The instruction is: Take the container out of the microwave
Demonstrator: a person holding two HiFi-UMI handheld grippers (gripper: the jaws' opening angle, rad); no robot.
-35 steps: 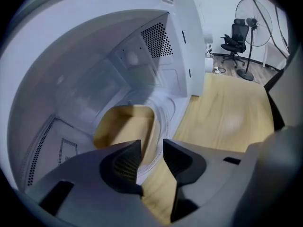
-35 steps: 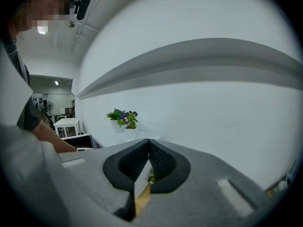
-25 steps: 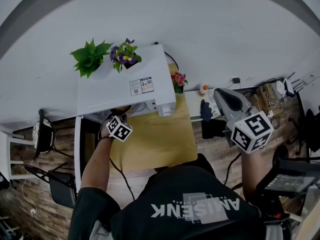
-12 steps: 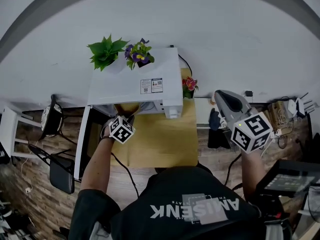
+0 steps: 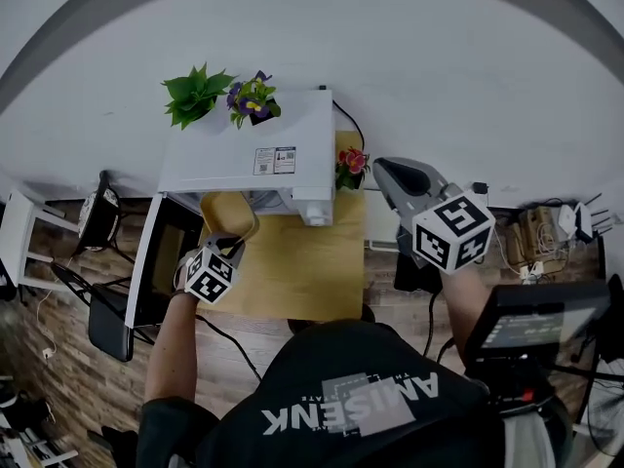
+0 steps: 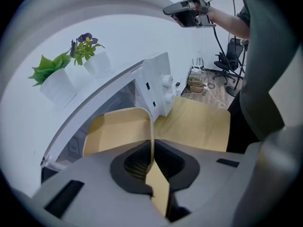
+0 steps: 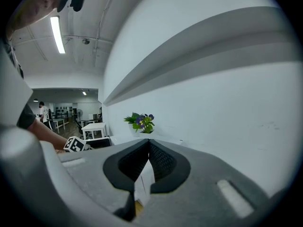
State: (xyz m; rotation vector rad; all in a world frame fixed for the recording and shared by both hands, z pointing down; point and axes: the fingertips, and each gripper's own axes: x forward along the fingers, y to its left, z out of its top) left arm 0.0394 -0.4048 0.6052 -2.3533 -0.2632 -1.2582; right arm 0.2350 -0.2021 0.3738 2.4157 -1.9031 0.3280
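Observation:
A white microwave (image 5: 249, 159) stands at the back of a yellow table (image 5: 312, 261), its door (image 5: 156, 266) swung open to the left. A shallow tan container (image 5: 226, 214) hangs just outside the oven mouth, above the table's left edge. My left gripper (image 5: 232, 244) is shut on the container's near rim, and its jaws have just been closing on it. In the left gripper view the thin rim (image 6: 151, 148) runs edge-on between the pads, with the container's floor (image 6: 118, 131) beyond. My right gripper (image 5: 390, 171) is raised to the right of the microwave, shut and empty, its pads (image 7: 158, 157) meeting.
Two potted plants (image 5: 195, 96) (image 5: 252, 98) sit on the microwave's top, and red flowers (image 5: 349, 164) stand at its right side. A dark chair (image 5: 102, 320) is left of the table. A screen on a stand (image 5: 531, 325) and cables lie to the right.
My left gripper has drawn back from the oven mouth toward me and risen, bringing the tan container out of the cavity. The right gripper has swung a little to the left.

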